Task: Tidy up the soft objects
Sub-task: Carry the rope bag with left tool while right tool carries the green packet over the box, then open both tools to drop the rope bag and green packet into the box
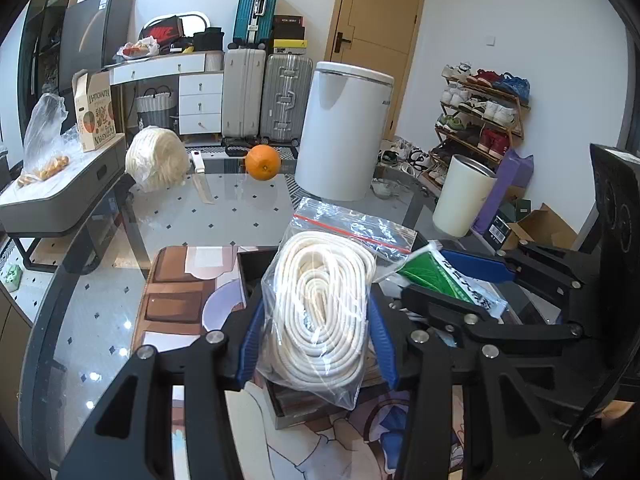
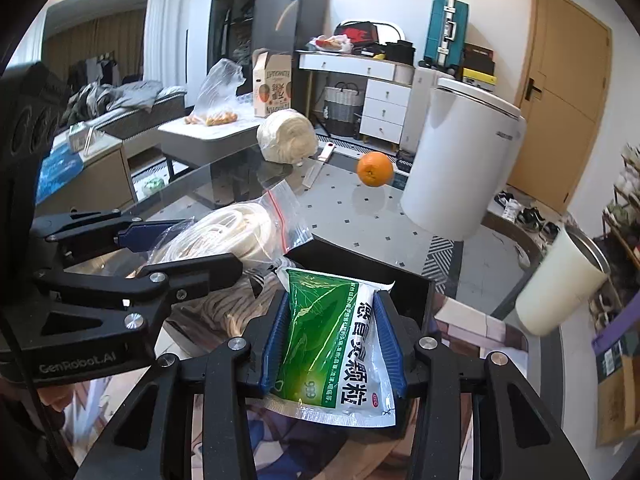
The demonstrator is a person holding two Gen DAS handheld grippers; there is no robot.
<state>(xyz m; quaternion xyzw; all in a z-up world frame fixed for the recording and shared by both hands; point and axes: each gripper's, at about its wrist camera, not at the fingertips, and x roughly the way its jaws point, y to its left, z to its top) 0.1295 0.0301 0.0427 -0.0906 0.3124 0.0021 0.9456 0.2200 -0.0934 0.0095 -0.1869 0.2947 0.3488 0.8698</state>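
My left gripper [image 1: 316, 308] is shut on a clear zip bag of coiled white cord [image 1: 324, 304] and holds it over a black box [image 1: 256, 268] on the printed mat. The bag also shows in the right wrist view [image 2: 232, 232], with the left gripper [image 2: 176, 248] around it. My right gripper [image 2: 332, 340] is shut on a green and white medicine sachet [image 2: 336, 344] above the same black box [image 2: 404, 280]. In the left wrist view the right gripper [image 1: 452, 280] holds the sachet [image 1: 444, 280] just right of the cord bag. A coil of tan rope [image 2: 232, 304] lies in the box.
On the glass table stand an orange [image 1: 263, 162], a ball of white cord [image 1: 157, 158], a knife [image 1: 202, 182], a white bin [image 1: 340, 132] and a cream cup [image 1: 464, 198]. A printed mat [image 1: 172, 292] lies under the box. Suitcases, drawers and a shoe rack stand behind.
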